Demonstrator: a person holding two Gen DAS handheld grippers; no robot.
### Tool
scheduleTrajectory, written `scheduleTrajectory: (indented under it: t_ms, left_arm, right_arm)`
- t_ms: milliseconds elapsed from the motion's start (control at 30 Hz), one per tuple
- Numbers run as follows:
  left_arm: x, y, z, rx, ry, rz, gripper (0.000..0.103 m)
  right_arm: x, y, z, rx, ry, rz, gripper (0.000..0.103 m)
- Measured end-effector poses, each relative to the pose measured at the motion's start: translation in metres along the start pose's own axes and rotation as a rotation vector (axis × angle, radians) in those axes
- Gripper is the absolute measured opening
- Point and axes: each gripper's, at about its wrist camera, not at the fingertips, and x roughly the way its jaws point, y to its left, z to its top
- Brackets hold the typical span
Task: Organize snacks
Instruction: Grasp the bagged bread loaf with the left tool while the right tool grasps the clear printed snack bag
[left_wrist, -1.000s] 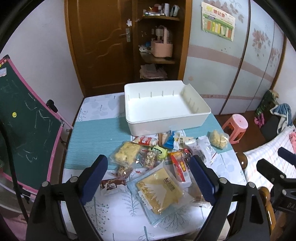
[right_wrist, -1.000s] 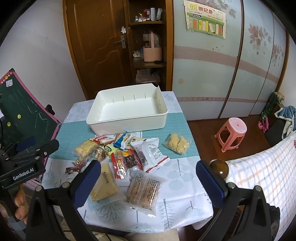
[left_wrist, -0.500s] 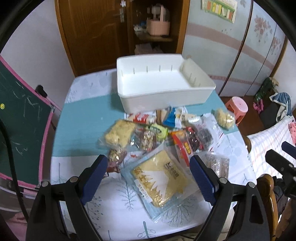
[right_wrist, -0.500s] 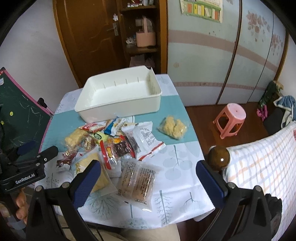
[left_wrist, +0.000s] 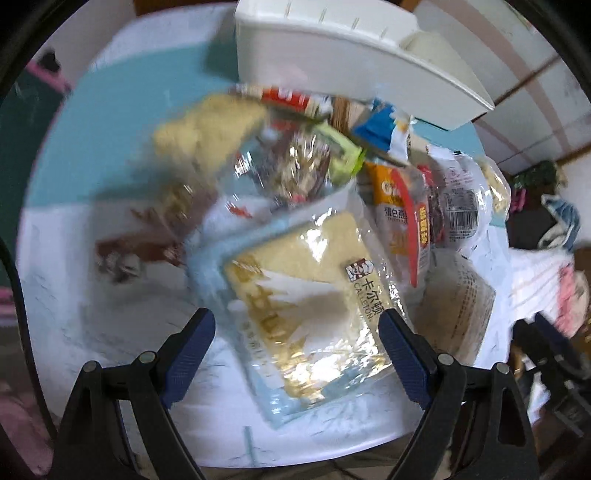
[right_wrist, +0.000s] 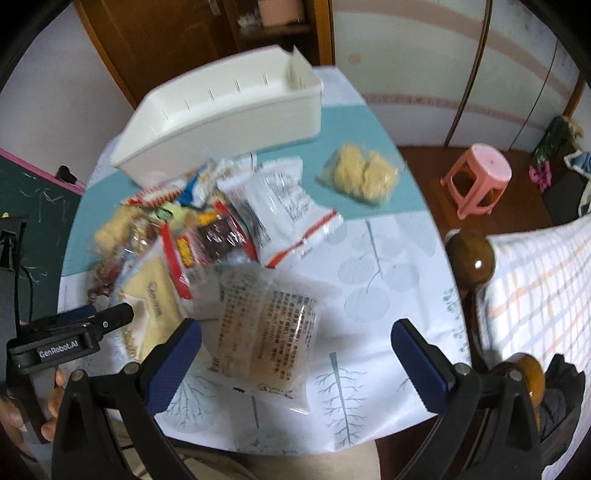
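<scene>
A pile of snack packets lies on the table in front of an empty white bin (right_wrist: 221, 110), which also shows in the left wrist view (left_wrist: 332, 48). My left gripper (left_wrist: 297, 339) is open, just above a large clear pack of yellow cake (left_wrist: 306, 302), which also shows in the right wrist view (right_wrist: 155, 291). My right gripper (right_wrist: 297, 350) is open over a clear pack of pale biscuits (right_wrist: 266, 325). A white packet (right_wrist: 291, 206), a red packet (right_wrist: 214, 240) and a bag of yellow puffs (right_wrist: 360, 173) lie farther back. The left gripper shows in the right wrist view (right_wrist: 92, 321).
The table has a white leaf-print cloth (right_wrist: 369, 295) with a teal strip. A chair with wooden knobs (right_wrist: 469, 258) stands at the right edge, with a checked cloth beside it. A pink stool (right_wrist: 480, 177) is on the floor. A chalkboard (right_wrist: 33, 199) stands at the left.
Both grippers have moved down and forward toward the snack pile. The left one now hangs close over the yellow cake pack, the right one over the biscuit pack. Both stay open.
</scene>
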Motion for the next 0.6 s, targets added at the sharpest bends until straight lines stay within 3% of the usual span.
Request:
scheduleTrajectory:
  t_ms: [267,467,600]
  left_arm:
    - [0.02,-0.009,0.001,-0.056,0.005,-0.001,0.09]
    - [0.026,-0.022,0.007,-0.095,0.008,0.023,0.099]
    - [0.033,-0.035,0.015,-0.083,0.015,0.093,0.103]
  right_arm:
    - [0.045,0.006,-0.003,-0.022,0.116,0.032,0.103]
    - [0.065,0.017,-0.011,-0.048,0.16,0.052,0.101]
    - [0.071,0.027,-0.016,-0.08,0.182,0.071,0.089]
